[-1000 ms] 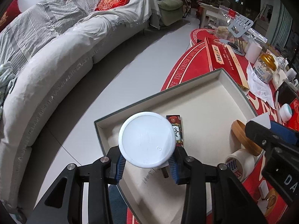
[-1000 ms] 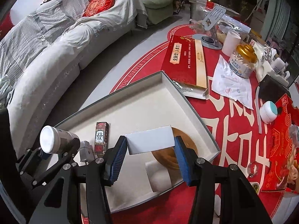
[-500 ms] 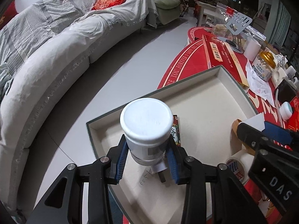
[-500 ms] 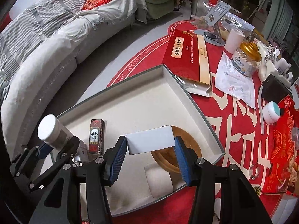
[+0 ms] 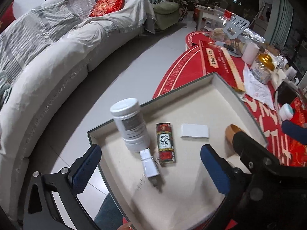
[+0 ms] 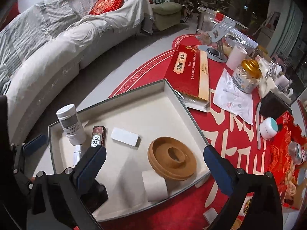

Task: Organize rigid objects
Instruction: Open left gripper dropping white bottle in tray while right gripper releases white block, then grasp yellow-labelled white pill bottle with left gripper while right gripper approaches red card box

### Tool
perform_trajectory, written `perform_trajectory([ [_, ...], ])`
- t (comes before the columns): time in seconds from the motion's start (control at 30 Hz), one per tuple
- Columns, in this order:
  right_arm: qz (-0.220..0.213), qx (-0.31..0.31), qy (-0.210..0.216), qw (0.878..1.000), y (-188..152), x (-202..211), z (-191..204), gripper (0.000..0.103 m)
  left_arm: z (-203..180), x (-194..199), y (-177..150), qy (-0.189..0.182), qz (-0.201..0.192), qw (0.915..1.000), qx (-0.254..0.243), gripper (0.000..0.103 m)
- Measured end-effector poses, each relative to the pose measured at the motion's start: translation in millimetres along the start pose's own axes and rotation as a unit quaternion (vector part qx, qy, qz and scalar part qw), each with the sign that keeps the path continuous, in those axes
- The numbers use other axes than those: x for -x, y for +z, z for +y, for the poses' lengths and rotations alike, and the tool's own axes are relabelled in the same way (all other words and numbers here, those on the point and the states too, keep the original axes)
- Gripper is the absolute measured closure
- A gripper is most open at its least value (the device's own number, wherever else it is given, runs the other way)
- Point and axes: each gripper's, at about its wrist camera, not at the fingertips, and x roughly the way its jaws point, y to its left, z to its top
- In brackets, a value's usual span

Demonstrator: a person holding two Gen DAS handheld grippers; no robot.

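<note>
Tray contents, left to right

A bottle stands in the tray's left corner, a small adapter just before it; rightward lie a mahjong-print box, a flat card box and a round wooden disc, with a tape roll before the disc.
</note>
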Motion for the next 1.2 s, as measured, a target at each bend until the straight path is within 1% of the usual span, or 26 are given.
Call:
perform_trajectory([
  [0.13, -0.002, -0.018, 0.007, 1.0, -5.6, 11.2, -10.6, 0.001, -5.1, 13.7, -1.6, -0.005, -0.003, 1.0, -0.007, 0.0],
  [0.27, -0.008, -0.026, 0.004, 1.0, -14.1, 26.5, -20.6, 0.001, -14.3, 29.4, -7.8, -0.018, 0.0, 0.9996, -0.023, 0.0],
  [0.33, -0.011, -0.033, 0.003, 0.999, -22.5, 37.3, -29.0, 0.001, -21.8, 38.0, -14.5, -0.014, 0.0, 0.9992, -0.038, 0.0],
  [0.37, -0.012, -0.042, 0.004, 0.999, -29.4, 43.3, -35.6, 0.001, -27.2, 44.3, -20.7, -0.012, -0.002, 0.9986, -0.051, 0.0],
  [0.43, -0.012, -0.063, 0.006, 0.998, -47.3, 54.4, -50.7, 0.001, -36.0, 51.1, -31.1, -0.019, -0.001, 0.9975, -0.068, 0.0],
  [0.5, -0.006, -0.097, 0.012, 0.995, -70.8, 63.8, -71.8, 0.001, -47.1, 56.4, -46.5, -0.036, 0.009, 0.9957, -0.085, 0.0],
  [0.6, 0.019, -0.161, -0.002, 0.987, -117.0, 75.5, -111.2, 0.001, -66.7, 60.3, -70.9, -0.07, 0.034, 0.9916, -0.104, 0.0],
  [0.7, 0.044, -0.218, -0.018, 0.975, -168.6, 83.6, -150.9, 0.001, -87.6, 60.6, -92.1, -0.091, 0.061, 0.9863, -0.123, 0.0],
  [0.77, 0.063, -0.255, -0.029, 0.964, -205.9, 88.0, -173.8, 0.001, -109.0, 58.3, -108.2, -0.105, 0.081, 0.9812, -0.14, 0.0],
  [0.8, 0.072, -0.272, -0.033, 0.959, -223.3, 89.7, -182.2, 0.001, -118.6, 57.2, -113.3, -0.11, 0.085, 0.9794, -0.146, 0.0],
  [0.93, 0.1, -0.324, -0.039, 0.94, -271.8, 93.3, -205.9, 0.001, -154.6, 48.8, -127.8, -0.128, 0.103, 0.9713, -0.172, 0.0],
  [1.0, 0.108, -0.344, -0.036, 0.932, -287.7, 93.9, -212.9, 0.001, -174.5, 42.6, -132.6, -0.133, 0.107, 0.9683, -0.183, 0.0],
  [1.07, 0.112, -0.35, -0.034, 0.929, -296.8, 93.4, -216.9, 0.001, -188.2, 36.7, -135.6, -0.134, 0.106, 0.9665, -0.191, 0.0],
  [1.13, 0.114, -0.35, -0.032, 0.929, -300.2, 94.2, -218.7, 0.001, -196.9, 31.2, -138.2, -0.133, 0.109, 0.9651, -0.197, 0.0],
  [1.2, 0.112, -0.346, -0.031, 0.931, -299.3, 94.9, -218.9, 0.001, -200.0, 23.5, -140.6, -0.112, 0.108, 0.9655, -0.209, 0.0],
])
